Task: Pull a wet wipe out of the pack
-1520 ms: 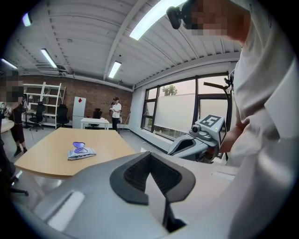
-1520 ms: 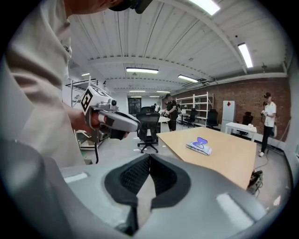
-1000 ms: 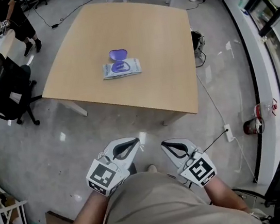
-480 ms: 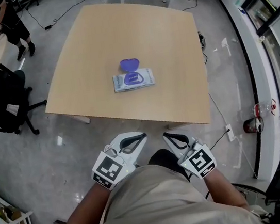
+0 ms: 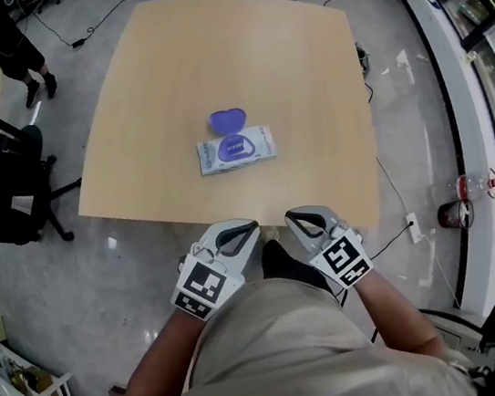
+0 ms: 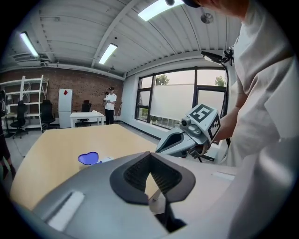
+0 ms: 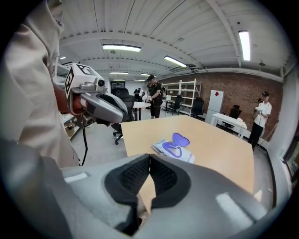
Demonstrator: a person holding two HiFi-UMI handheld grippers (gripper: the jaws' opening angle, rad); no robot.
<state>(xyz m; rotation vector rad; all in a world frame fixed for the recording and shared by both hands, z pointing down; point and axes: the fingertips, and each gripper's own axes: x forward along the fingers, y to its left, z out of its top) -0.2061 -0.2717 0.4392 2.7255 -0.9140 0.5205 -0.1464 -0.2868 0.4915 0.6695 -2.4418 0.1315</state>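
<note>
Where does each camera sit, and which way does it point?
Head view: on the person's head, looking steeply down at the table and pack of wipes; shows the left gripper, right gripper and shirt.
Left gripper view: rides that gripper, looking along its shut fingers across the table; shows the right gripper and shirt.
Right gripper view: likewise, facing the pack; shows the left gripper.
Shared: all three see the pack's purple lid.

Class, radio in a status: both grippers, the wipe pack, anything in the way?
Left gripper and right gripper both shut, empty, at near edge of table. Wipe pack mid-table, purple lid flipped open, untouched. Nothing between grippers and pack.
</note>
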